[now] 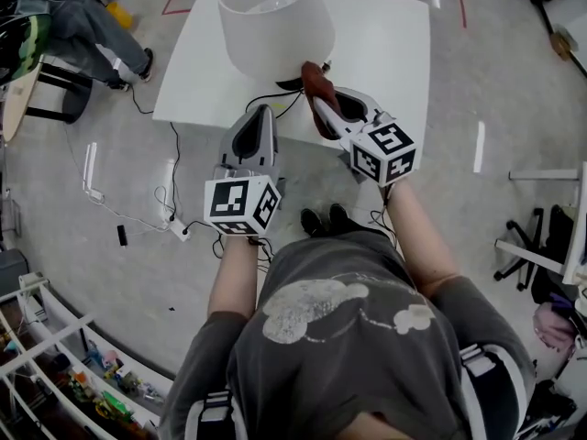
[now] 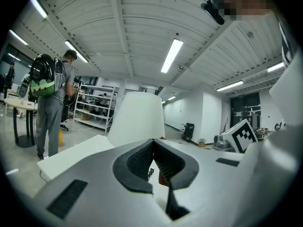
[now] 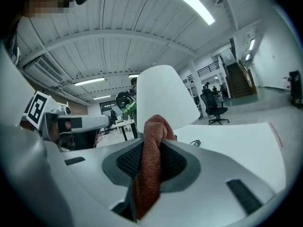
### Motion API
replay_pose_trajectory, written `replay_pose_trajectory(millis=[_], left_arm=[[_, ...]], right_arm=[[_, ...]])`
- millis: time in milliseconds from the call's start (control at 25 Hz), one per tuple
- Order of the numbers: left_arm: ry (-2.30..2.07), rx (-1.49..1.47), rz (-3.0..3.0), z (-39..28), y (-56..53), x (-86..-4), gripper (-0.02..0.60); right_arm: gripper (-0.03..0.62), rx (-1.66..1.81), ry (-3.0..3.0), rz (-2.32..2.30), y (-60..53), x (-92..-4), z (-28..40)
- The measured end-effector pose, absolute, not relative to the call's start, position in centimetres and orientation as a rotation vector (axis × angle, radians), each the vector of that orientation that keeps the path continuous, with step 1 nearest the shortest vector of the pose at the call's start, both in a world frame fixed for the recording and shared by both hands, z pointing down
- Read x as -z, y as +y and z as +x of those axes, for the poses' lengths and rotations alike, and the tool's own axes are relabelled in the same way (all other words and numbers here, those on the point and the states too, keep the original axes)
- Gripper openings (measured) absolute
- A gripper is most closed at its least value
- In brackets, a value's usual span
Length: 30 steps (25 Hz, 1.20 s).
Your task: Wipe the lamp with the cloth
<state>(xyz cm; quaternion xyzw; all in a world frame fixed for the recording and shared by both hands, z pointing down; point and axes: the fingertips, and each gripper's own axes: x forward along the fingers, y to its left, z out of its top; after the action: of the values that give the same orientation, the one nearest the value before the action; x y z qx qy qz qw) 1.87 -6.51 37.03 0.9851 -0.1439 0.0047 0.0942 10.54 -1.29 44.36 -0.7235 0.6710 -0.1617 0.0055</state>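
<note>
Cloth [image 3: 150, 174] clamped in right gripper [image 3: 152, 144], left gripper [image 2: 152, 144] closed, empty

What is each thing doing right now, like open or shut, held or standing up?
Left hand-held gripper: shut, empty.
Right hand-held gripper: shut on the cloth.
Cloth: bunched up, held close to the lamp.
Lamp: upright on the table.
</note>
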Motion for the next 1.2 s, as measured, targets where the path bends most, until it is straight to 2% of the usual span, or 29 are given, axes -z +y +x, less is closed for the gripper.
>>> replay_pose_trajectory(millis=[240,680,1200], left_arm=[[-0.499,-0.021,2.955,1.8,-4.8,-36.1,0.008],[-0.6,0.116,3.015,0.2,-6.6,-31.0,0.008],[-0.3,0.213,3.038,1.9,-12.3,-29.3,0.008]], right_arm=[[0.086,0.473,2.146,-2.187,0.0,-42.8,10.3],[0.086,0.184,2.141,-2.113,-1.6,-32.9,11.6],[0.086,0.024,1.959,-2.336,-5.9,-29.2,12.4]])
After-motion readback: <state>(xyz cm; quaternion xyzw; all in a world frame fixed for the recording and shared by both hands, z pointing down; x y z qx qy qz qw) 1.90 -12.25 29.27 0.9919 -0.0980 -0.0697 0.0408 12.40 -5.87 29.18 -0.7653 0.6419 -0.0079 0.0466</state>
